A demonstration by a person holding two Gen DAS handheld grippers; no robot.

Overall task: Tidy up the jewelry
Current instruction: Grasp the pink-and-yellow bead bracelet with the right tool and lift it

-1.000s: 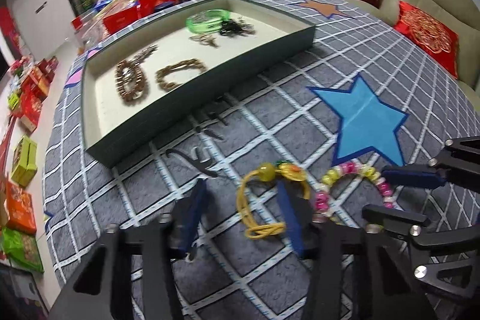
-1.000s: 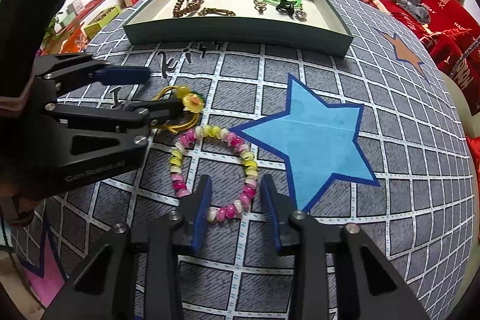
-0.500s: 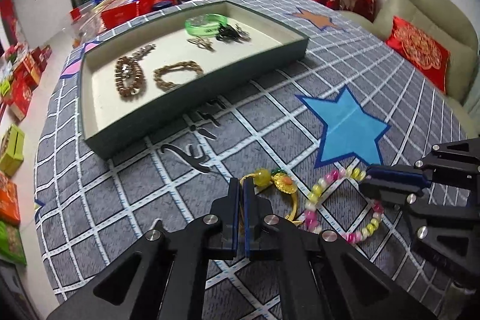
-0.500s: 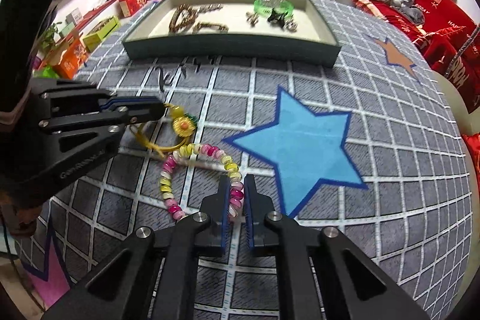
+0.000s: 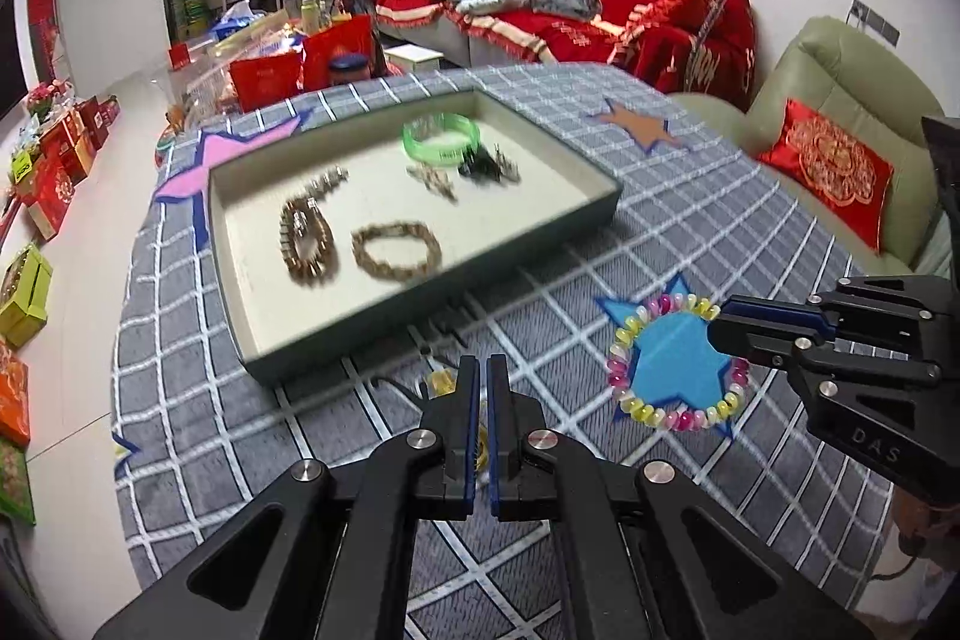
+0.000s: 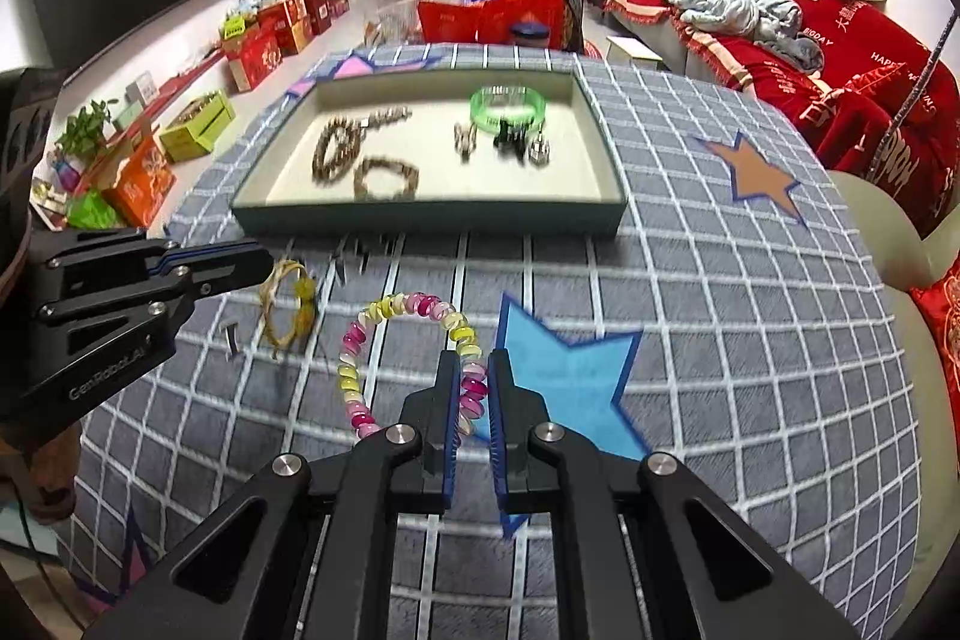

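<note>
My left gripper (image 5: 479, 370) is shut on a yellow cord bracelet (image 6: 287, 307) and holds it above the grey checked tablecloth; it hangs from the left gripper (image 6: 261, 261) in the right wrist view. My right gripper (image 6: 474, 370) is shut on a pink and yellow bead bracelet (image 6: 384, 310) and holds it in the air; it also shows hanging from the right gripper (image 5: 714, 331) in the left wrist view (image 5: 624, 340). The dark green tray (image 6: 432, 220) lies beyond, with brown bead bracelets (image 6: 336, 148) and a green bangle (image 6: 507, 103).
Black hair clips (image 6: 360, 250) lie on the cloth before the tray. A blue star (image 6: 570, 382) marks the cloth below the right gripper. A green sofa with a red cushion (image 5: 834, 172) stands right of the table. Boxes (image 6: 198, 124) line the floor on the left.
Both grippers closed on their bracelets a second ago and have now lifted them off the cloth and toward the tray.
</note>
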